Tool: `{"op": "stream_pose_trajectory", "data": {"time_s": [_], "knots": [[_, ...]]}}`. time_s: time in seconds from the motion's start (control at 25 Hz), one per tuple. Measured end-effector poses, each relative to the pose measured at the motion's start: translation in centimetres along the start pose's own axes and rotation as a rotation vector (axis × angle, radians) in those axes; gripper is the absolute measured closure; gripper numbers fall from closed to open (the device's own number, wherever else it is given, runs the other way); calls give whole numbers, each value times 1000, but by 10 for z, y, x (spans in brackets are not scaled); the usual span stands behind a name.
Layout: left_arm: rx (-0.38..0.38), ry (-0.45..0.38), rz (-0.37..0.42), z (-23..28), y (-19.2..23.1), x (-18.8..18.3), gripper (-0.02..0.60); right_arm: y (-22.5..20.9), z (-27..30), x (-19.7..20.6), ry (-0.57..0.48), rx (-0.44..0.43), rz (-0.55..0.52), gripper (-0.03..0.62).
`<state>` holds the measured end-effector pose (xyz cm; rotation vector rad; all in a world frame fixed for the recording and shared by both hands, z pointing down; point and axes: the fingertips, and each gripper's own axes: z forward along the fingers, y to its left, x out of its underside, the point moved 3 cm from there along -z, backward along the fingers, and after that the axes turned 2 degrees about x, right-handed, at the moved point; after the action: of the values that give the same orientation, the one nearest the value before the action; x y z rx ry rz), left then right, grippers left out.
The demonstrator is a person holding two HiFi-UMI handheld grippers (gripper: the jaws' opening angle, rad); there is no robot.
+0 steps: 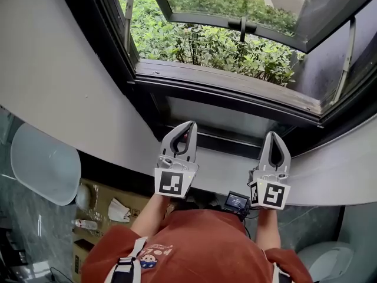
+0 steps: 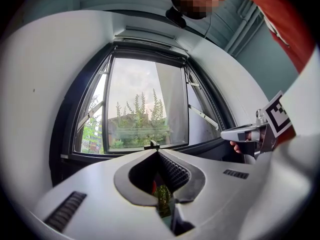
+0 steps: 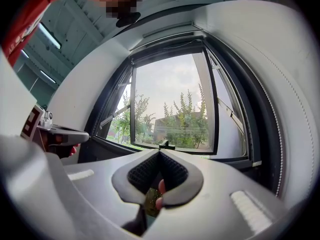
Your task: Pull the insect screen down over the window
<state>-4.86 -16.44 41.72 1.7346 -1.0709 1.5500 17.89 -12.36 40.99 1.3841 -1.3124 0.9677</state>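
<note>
The window [image 1: 224,46] has its glass sash swung outward over green bushes [image 1: 206,43], with a black handle [image 1: 242,25] on the sash's lower rail. No drawn screen shows across the opening; a slim bar [image 2: 150,38] runs along the top of the frame. My left gripper [image 1: 189,124] is held below the sill [image 1: 224,87], its tips together and nothing between them. My right gripper [image 1: 274,134] sits beside it on the right, likewise shut and empty. The left gripper view looks over shut jaws [image 2: 158,153] at the window, and so does the right gripper view [image 3: 159,153].
A pale curved wall ledge [image 1: 330,170] runs under the window. On the floor at the left are a white rounded chair [image 1: 44,164], cardboard boxes [image 1: 112,208] and a bottle [image 1: 87,224]. Another pale seat [image 1: 330,261] stands at the lower right. Dark frame posts flank the opening.
</note>
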Motion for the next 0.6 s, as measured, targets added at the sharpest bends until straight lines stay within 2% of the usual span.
{"op": "stream_pose_trajectory", "data": {"time_s": [0.6], "knots": [[-6, -28, 13, 5, 4, -18, 577, -9, 8, -18, -50, 9, -27, 585]]}}
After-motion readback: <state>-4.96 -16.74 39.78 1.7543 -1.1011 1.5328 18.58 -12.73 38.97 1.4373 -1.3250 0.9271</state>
